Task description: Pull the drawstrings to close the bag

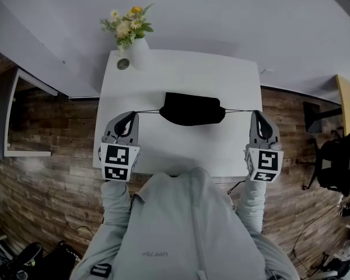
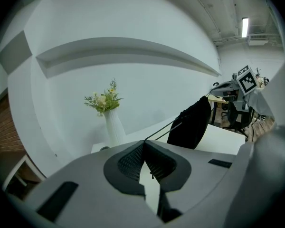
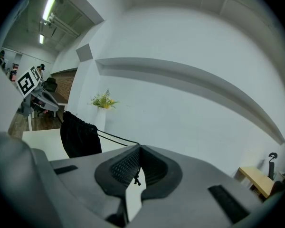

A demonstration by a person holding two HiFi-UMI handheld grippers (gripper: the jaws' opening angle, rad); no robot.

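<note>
bag [image 1: 191,108]: black, middle of desk [image 1: 181,69], between the grippers | left gripper [image 1: 133,115]: jaws closed on left drawstring [image 1: 149,111], taut | right gripper [image 1: 255,114]: jaws closed on right drawstring [image 1: 238,110], taut | vase [image 1: 139,54]: desk's far edge

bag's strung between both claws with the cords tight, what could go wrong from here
The thin black cords are pinched at the very tips of the left claw and right claw, whose jaws are shut; a harder pull may slip one free.
The black fabric drawstring bag already looks cinched, so more pull likely just strains its cord channel.
If a cord lets go, a hand could jerk toward the white vase of flowers on the white table.
</note>
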